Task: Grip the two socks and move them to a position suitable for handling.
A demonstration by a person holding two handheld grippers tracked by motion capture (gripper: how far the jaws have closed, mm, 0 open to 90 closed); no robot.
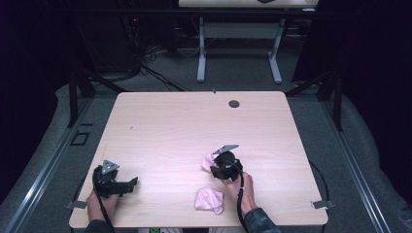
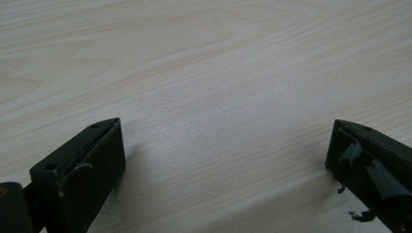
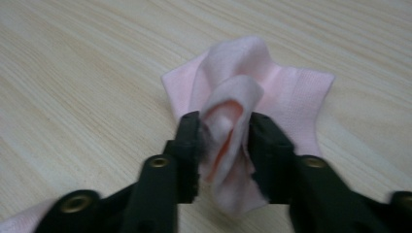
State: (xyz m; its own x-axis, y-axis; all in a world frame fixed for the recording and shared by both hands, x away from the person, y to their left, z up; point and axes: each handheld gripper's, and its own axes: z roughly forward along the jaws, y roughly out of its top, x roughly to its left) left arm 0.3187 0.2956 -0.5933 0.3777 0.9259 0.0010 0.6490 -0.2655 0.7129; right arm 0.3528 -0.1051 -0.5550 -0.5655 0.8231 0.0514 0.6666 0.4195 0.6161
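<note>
Right gripper (image 3: 223,141) pinched a soft pink cloth (image 3: 252,82) on the pale wood-grain table (image 1: 175,126); left gripper (image 2: 226,155) rested with jaws wide apart.

The right gripper view showed what the high view could not: a rolled fold of the fleecy, fine-woven cloth squeezed between the two black jaws, the rest spread flat on the table behind. From above, that cloth (image 1: 208,161) peeked out just left of the right gripper (image 1: 219,167), and a second crumpled pink cloth (image 1: 210,199) lay nearer the table's front edge, beside the right hand (image 1: 245,190). The left gripper (image 1: 127,185) sat near the front left corner, well apart from both cloths; its own view held bare, streaked laminate between matte black jaws.
</note>
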